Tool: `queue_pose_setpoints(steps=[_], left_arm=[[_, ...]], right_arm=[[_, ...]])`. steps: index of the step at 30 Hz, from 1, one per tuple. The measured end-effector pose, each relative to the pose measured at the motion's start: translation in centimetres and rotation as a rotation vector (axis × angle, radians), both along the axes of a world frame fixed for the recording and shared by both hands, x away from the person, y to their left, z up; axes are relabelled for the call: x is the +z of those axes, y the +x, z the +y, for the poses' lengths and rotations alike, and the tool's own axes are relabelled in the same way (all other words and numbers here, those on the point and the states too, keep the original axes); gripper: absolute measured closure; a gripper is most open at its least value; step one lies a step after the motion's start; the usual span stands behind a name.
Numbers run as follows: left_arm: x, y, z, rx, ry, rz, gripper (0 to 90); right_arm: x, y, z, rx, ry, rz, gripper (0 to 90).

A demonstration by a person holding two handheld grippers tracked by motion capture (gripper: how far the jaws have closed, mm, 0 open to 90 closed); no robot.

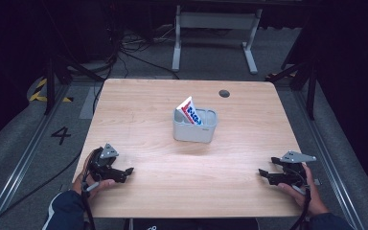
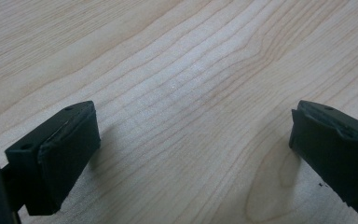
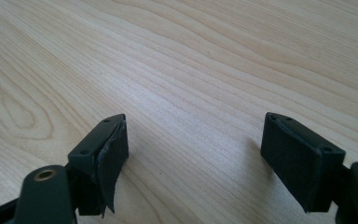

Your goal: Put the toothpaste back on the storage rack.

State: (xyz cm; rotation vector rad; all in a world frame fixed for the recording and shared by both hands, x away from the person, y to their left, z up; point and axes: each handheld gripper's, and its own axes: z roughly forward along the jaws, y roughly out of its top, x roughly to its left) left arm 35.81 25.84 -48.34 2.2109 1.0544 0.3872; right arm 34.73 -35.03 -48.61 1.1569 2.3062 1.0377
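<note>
A light wooden table (image 1: 172, 191) carries a grey box-shaped holder (image 1: 195, 132) near its middle. A white packet with red and blue print (image 1: 189, 109) leans out of the holder's left side. My left gripper (image 1: 127, 173) rests low on the table's near left, held by a hand, jaws pointing right. In the left gripper view the left gripper (image 2: 193, 140) stands open over bare wood. My right gripper (image 1: 264, 174) lies at the near right and points left. In the right gripper view the right gripper (image 3: 193, 144) is open with nothing between its pads.
A dark round plug (image 1: 224, 93) sits in the tabletop at the far right. Beyond the table, a white frame (image 1: 215, 28) stands on the grey floor with loose cables (image 1: 129, 52). Dark stands flank both sides of the table.
</note>
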Motion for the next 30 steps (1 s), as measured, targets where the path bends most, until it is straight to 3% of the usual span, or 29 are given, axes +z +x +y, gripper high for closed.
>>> queue_pose_setpoints(steps=[30], left_arm=[[0.04,0.03,-0.03,0.0,0.005,0.002,1.9]], right_arm=[[0.0,0.02,0.0,-0.001,0.001,0.0,23.3]])
